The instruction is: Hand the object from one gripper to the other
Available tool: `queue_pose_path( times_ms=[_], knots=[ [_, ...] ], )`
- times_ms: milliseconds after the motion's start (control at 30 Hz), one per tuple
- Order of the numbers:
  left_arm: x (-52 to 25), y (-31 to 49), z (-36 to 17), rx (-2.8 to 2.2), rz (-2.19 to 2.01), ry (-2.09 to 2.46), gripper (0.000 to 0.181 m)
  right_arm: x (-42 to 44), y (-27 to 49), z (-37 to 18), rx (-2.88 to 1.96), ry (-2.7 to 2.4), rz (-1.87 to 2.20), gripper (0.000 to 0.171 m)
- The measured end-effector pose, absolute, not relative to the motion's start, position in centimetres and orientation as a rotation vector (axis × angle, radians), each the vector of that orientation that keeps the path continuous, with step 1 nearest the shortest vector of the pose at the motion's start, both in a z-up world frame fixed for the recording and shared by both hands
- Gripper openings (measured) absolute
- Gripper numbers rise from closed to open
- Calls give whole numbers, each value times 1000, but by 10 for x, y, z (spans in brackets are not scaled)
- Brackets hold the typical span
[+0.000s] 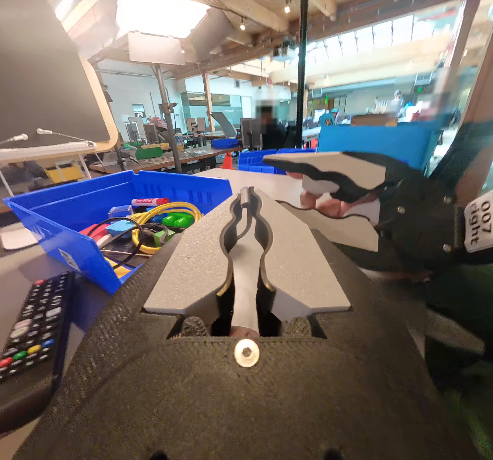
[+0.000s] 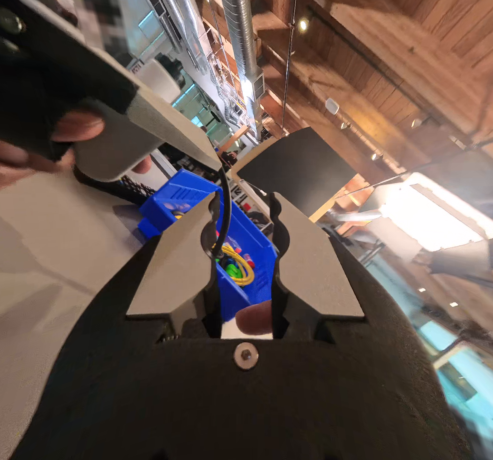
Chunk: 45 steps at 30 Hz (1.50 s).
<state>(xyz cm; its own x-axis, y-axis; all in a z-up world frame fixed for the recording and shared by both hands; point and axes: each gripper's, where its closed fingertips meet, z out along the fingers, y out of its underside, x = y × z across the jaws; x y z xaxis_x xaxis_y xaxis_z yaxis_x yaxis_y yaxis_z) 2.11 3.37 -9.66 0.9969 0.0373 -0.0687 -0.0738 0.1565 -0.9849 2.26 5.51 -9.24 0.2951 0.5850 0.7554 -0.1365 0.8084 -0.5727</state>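
My left gripper [image 1: 246,194] is shut on a thin black cable, pinching its grey end piece [image 1: 246,196] at the fingertips. In the right wrist view the left gripper [image 2: 217,164] comes in from the upper left. The cable [image 2: 228,207] hangs from its tip and curves down between my right gripper's fingers, close to the left one. My right gripper [image 2: 245,195] is open and holds nothing. In the left wrist view the right gripper [image 1: 274,180] is turned on its side to the right of my left fingertips, jaws apart.
A blue bin [image 1: 80,202] holding a yellow cable [image 1: 170,210], green pieces and a red marker stands on the grey table [image 1: 226,175], left of the grippers; it also shows in the right wrist view [image 2: 186,188]. A black remote control [image 1: 32,322] lies at the near left. More blue bins [image 1: 256,159] stand behind. My left and right fingertips are right by each other.
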Motion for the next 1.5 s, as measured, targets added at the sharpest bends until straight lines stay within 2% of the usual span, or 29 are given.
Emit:
queue_pose_path(
  times_ms=[167, 533, 667, 800, 900, 1033, 1267, 1500],
  knots=[
    [30, 29, -110, -1462, 286, 201, 4, 22, 44, -103, -245, -1208, 264, 32],
    [42, 30, -115, -1461, 349, 297, 5, 20, 47, -105, -289, -1215, 283, 17],
    [44, 31, -116, -1463, 344, 309, 5, 19, 46, -107, -280, -1219, 258, 5],
    [40, 32, -116, -1461, 362, 284, 7, 18, 50, -106, -305, -1217, 248, 4],
    [37, 32, -113, -1447, 369, 263, 32, 17, 54, -106, -334, -1216, 238, 3],
    [32, 32, -112, -1443, 400, 236, 44, 16, 55, -106, -336, -1212, 207, 3],
    [33, 29, -107, -1415, 393, 223, 43, 16, 48, -106, -303, -1209, 211, 3],
    [37, 28, -106, -1400, 418, 240, 35, 16, 45, -105, -284, -1207, 211, 4]
  ],
)
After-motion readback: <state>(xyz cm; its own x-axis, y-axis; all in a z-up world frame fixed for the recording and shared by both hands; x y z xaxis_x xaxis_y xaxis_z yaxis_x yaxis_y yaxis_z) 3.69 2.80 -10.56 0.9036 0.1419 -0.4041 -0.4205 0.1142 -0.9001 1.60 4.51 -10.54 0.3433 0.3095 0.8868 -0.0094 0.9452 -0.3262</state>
